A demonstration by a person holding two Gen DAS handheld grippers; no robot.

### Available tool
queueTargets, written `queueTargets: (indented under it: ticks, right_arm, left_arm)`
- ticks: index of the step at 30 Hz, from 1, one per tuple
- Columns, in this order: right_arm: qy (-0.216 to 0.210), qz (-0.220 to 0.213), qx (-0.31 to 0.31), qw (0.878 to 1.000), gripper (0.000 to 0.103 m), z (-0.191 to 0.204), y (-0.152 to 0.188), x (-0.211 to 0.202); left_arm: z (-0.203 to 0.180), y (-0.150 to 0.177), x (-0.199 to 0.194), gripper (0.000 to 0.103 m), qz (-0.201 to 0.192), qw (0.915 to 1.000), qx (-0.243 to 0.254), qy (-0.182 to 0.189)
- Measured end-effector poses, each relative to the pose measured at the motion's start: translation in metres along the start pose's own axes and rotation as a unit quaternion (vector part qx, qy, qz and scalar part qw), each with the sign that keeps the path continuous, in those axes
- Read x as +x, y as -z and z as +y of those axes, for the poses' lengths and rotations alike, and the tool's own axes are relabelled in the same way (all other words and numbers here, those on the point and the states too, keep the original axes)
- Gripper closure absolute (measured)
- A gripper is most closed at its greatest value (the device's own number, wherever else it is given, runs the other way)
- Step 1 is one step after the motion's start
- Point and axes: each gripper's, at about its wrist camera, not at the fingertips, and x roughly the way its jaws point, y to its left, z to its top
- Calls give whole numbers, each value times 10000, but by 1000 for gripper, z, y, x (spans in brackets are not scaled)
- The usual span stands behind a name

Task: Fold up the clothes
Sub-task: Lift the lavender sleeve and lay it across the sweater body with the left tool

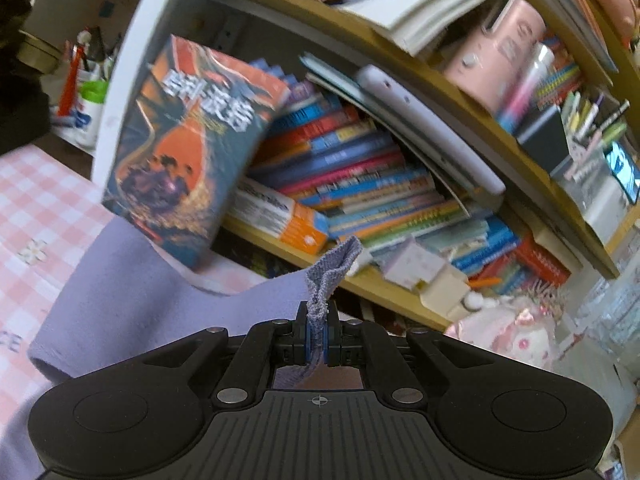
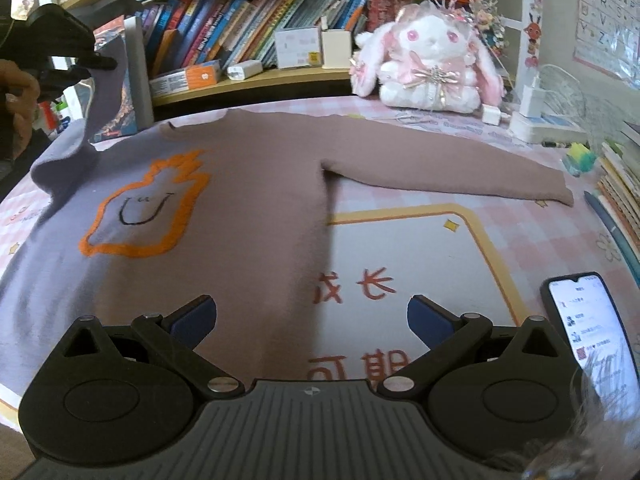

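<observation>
A two-tone sweater (image 2: 248, 200), purple on the left and brown on the right, lies flat on the pink checked table with an orange outline motif (image 2: 144, 208) on its front. Its brown right sleeve (image 2: 460, 168) lies stretched out to the right. My left gripper (image 1: 318, 332) is shut on the ribbed cuff of the purple sleeve (image 1: 328, 276) and holds it lifted above the table; it also shows in the right wrist view (image 2: 68, 56) at the upper left. My right gripper (image 2: 312, 316) is open and empty, low over the sweater's bottom hem.
A bookshelf (image 2: 248, 80) full of books stands along the table's back edge. A plush rabbit (image 2: 432, 60) sits at the back right beside chargers (image 2: 532, 108). A lit phone (image 2: 588, 332) lies at the front right. Stacked books (image 2: 620, 188) line the right edge.
</observation>
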Motion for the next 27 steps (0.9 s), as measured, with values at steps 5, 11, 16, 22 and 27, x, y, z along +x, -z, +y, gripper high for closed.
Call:
queueTargets:
  ticks: [5, 11, 16, 22, 27]
  right_arm:
    - [106, 32, 76, 9999, 0, -10, 2, -1]
    - [211, 51, 155, 9996, 0, -19, 3, -1]
    - [300, 71, 244, 9992, 0, -27, 4, -2]
    - [365, 115, 315, 9988, 0, -32, 6, -1]
    - [348, 136, 317, 9988, 0, -32, 7, -1]
  left_arm:
    - [-11, 12, 14, 100, 211, 9998, 28, 56]
    - [-22, 25, 30, 100, 401, 9991, 92, 66]
    - [-30, 34, 38, 99, 543, 9983, 161, 101]
    - [-34, 42, 47, 99, 680, 9975, 172, 103]
    - [-41, 44, 51, 96, 775, 9967, 226, 104]
